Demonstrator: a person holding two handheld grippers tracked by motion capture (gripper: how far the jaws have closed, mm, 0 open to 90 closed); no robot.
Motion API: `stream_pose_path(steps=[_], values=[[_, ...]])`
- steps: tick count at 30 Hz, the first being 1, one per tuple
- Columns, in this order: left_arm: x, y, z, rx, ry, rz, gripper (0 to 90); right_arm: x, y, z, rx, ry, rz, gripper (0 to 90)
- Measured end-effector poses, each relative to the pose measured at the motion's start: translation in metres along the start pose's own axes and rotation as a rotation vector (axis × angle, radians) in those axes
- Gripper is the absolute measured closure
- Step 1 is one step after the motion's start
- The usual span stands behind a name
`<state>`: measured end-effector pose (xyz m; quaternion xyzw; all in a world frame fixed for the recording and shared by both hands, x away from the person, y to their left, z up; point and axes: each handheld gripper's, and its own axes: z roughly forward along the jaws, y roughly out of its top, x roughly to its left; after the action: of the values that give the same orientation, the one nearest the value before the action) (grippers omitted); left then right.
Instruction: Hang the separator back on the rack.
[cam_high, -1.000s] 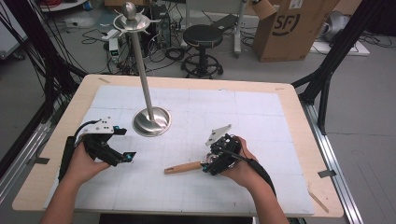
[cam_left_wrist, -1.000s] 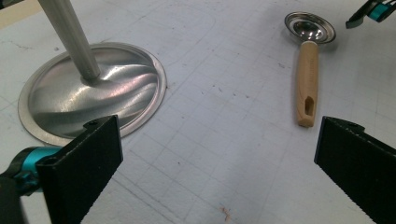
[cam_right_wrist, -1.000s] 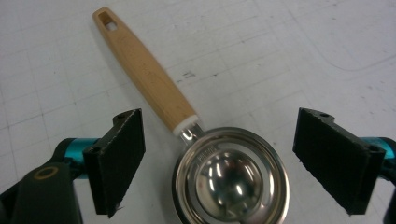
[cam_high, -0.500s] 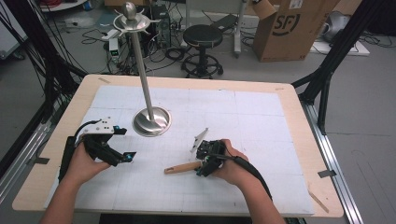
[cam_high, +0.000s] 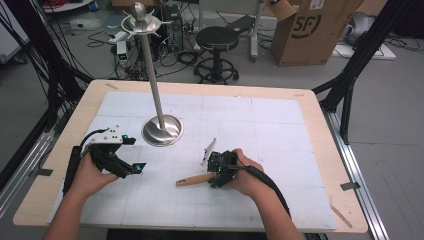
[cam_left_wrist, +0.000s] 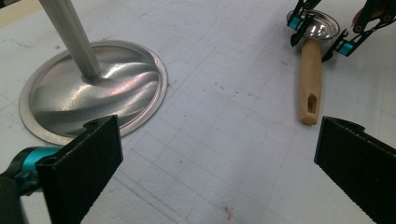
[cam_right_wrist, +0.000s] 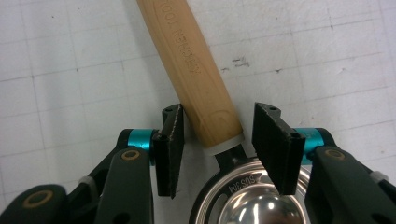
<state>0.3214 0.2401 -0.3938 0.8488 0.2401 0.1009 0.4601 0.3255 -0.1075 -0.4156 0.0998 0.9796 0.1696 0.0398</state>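
Observation:
A small steel ladle with a wooden handle (cam_high: 194, 180) lies flat on the white gridded mat. In the right gripper view the handle (cam_right_wrist: 187, 56) meets the steel bowl (cam_right_wrist: 254, 205) between my jaws. My right gripper (cam_high: 216, 172) straddles that joint, and its jaws have just been closing. One pad (cam_right_wrist: 170, 140) is at the wood and the other pad (cam_right_wrist: 275, 144) stands a little off it. My left gripper (cam_high: 134, 152) rests open on the mat near the stand's round base (cam_high: 162, 131), with nothing between its jaws. The left gripper view looks past that gripper (cam_left_wrist: 219, 163) to the ladle (cam_left_wrist: 310, 79).
A tall steel stand (cam_high: 150, 70) with a hooked crown (cam_high: 139, 17) rises from the mat's back left. The wooden table edge (cam_high: 320, 125) frames the mat. Beyond the table stand a stool (cam_high: 216, 40), a cardboard box (cam_high: 312, 30) and black frame posts (cam_high: 350, 80).
My right gripper has slid left and slightly down over the ladle's neck, and its jaws have narrowed around the handle. The left hand and the ladle have stayed put.

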Motion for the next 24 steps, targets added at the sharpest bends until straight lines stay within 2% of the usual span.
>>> stream_pose_path(steps=[2,4,8,24], values=[[0.000,0.000,0.000,-0.002,0.000,-0.001,1.6,-0.001,0.000,0.000,0.003,0.003,-0.003,54.7],[0.000,0.000,0.000,0.000,0.001,0.000,1.6,0.000,0.001,0.000,0.007,0.023,0.004,59.6],[0.000,0.000,0.000,0.000,0.000,-0.001,1.6,0.000,0.003,0.000,0.021,0.020,-0.012,61.0],[0.000,0.000,-0.001,-0.005,-0.002,0.001,1.6,0.006,0.011,0.000,0.084,0.006,-0.021,67.4]])
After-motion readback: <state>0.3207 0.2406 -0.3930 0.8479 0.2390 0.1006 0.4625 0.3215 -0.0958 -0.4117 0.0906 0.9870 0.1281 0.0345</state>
